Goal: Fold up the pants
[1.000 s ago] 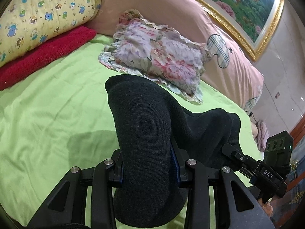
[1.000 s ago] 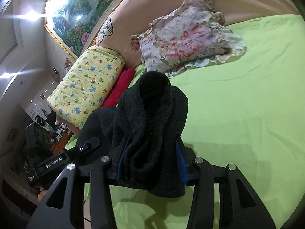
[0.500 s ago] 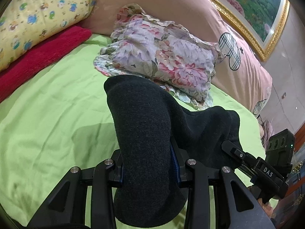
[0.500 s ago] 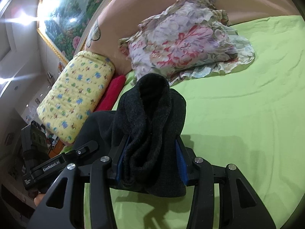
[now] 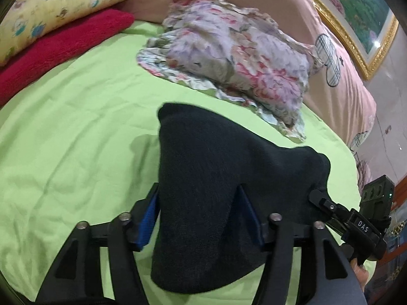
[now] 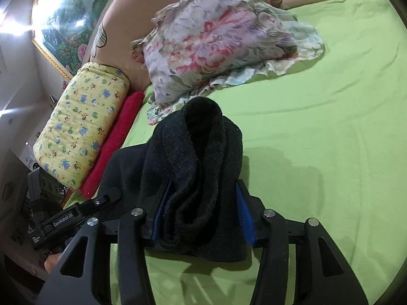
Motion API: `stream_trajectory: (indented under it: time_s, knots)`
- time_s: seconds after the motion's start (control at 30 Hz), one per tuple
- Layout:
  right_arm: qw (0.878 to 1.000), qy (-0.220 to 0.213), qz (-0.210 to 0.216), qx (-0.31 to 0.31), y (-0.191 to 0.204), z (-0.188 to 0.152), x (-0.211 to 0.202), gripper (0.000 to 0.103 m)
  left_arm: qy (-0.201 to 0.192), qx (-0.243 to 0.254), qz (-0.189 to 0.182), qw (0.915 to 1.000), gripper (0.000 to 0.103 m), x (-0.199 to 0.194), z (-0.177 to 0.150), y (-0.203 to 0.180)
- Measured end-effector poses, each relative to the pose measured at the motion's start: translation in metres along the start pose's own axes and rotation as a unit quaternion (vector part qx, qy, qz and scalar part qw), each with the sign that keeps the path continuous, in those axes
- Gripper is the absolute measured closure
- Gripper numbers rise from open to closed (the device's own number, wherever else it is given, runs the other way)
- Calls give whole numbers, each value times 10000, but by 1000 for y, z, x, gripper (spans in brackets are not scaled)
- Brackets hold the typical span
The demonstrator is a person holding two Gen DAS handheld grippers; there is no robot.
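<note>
The dark pants (image 5: pixel 203 193) hang bunched between the two grippers, held up over the green bedsheet (image 5: pixel 76 132) with a loose fold drooping below the fingers. The left gripper (image 5: pixel 198 218) has its blue-padded fingers (image 5: pixel 148 216) pressed in on either side of a thick wad of the fabric, clamped on it. The right gripper (image 6: pixel 201 213) grips another bunch of the same pants (image 6: pixel 193 157), the cloth rolled into a fuzzy tube standing up between its blue pads (image 6: pixel 244 216). From the left wrist view the right gripper's body (image 5: pixel 356 226) shows at the far end of the cloth, just beside it; from the right wrist view the left gripper (image 6: pixel 68 216) sits likewise at the left.

Beyond the pants, a crumpled floral cloth (image 5: pixel 229 50) lies on the sheet near the pink headboard (image 5: pixel 343 86). Off to the side are a red towel (image 5: pixel 56 50) and a yellow patterned pillow (image 5: pixel 58 2) touching it, and a gold-framed painting (image 5: pixel 356 12) hangs above
</note>
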State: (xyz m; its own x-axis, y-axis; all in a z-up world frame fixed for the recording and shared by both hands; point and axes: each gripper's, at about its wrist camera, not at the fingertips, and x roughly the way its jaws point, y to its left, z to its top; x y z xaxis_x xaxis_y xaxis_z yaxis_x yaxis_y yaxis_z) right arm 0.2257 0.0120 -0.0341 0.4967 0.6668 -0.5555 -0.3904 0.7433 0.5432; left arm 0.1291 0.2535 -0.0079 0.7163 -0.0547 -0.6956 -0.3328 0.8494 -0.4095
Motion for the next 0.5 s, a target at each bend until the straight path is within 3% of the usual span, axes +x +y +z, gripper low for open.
stream_trajectory:
  time_s: [0.1,0.2,0.5]
  knots:
    - [10000,-20,-71,7,-14,0,-2,49,19,-60,-34,10000,33,1,-2,10]
    - [9999,-86,-115,83,-25,-1,-7,40,13,-37,-20,10000,29,2,-5,15]
    - [9994,-246,-240,-15,-35,-5,-12,35,-3,142,136,9998,28,-4,-15,7]
